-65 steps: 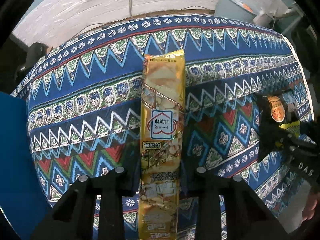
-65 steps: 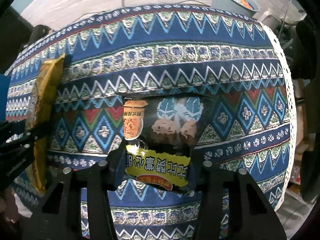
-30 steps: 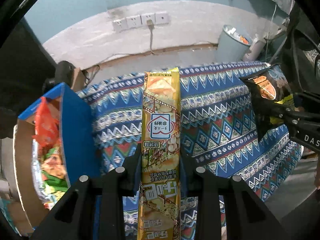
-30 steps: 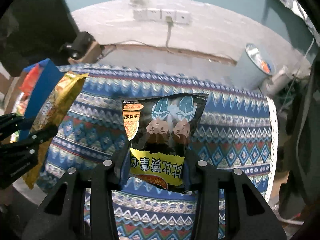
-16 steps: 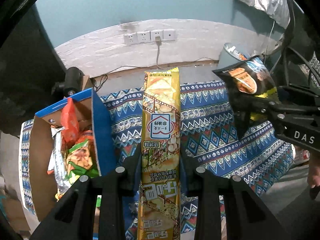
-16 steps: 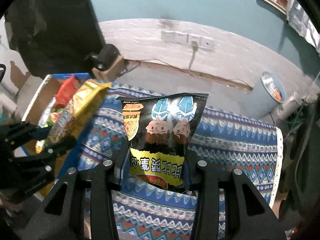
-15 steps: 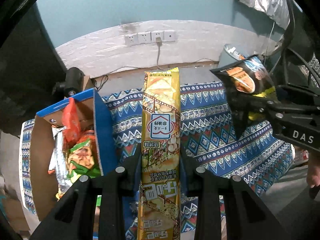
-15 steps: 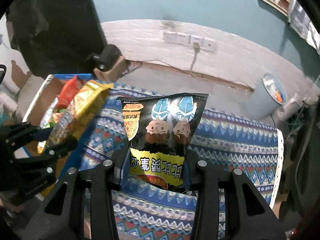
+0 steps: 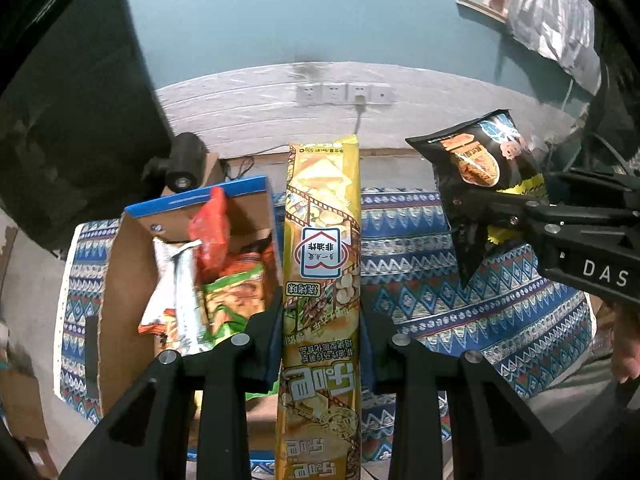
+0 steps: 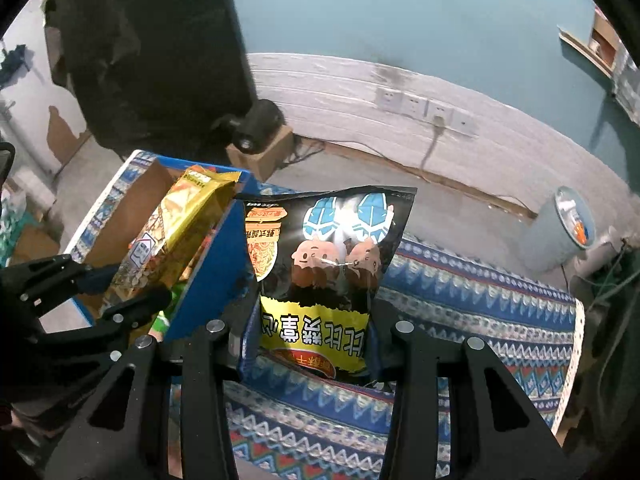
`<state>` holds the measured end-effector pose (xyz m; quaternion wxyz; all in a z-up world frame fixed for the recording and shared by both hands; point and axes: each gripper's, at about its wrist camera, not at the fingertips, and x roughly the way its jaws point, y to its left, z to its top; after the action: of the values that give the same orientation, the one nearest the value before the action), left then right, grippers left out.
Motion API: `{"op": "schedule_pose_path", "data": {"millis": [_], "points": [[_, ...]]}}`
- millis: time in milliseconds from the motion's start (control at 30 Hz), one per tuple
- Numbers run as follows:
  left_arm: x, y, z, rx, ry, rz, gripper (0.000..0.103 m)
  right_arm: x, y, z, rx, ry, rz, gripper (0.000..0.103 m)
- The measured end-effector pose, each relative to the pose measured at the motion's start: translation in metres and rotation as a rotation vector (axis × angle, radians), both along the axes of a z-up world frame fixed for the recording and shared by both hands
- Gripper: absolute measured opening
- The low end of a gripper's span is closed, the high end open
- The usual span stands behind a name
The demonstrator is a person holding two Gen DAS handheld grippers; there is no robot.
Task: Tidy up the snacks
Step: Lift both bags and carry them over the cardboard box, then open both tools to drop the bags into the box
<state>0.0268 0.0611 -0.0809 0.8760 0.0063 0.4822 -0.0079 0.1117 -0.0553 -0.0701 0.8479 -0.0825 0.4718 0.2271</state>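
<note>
Hand-held gripper on our left (image 9: 320, 344) pinches a long gold foil snack packet (image 9: 322, 248) low on its length, so the free end sticks out ahead toward the open blue-and-brown cardboard box (image 9: 120, 264) at the counter's left edge. Our right hand-held gripper (image 10: 310, 340) clamps the bottom of a black crinkly noodle-snack bag (image 10: 326, 256), held upright above the patterned blue woven cloth (image 10: 480, 308). Both are lifted clear of the cloth, we judge for dropping into the box, where orange, green and silver packets (image 9: 200, 280) already lie.
</note>
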Motion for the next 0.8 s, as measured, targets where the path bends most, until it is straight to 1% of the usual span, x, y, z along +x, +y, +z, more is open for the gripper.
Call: {"op": "schedule_pose_path", "data": {"millis": [133, 400, 800], "points": [[-0.005, 0.019, 0.001, -0.011, -0.003, 0.032, 0.032, -0.001, 0.023, 0.002, -0.002, -0.003, 0.036, 0.041], [-0.014, 0.062, 0.002, -0.035, -0.005, 0.105, 0.032, 0.0, 0.075, -0.002, -0.004, 0.019, 0.109, 0.041], [-0.031, 0.132, -0.01, -0.071, 0.002, 0.238, 0.032, 0.0, 0.153, -0.017, -0.049, 0.043, 0.218, 0.041]]}}
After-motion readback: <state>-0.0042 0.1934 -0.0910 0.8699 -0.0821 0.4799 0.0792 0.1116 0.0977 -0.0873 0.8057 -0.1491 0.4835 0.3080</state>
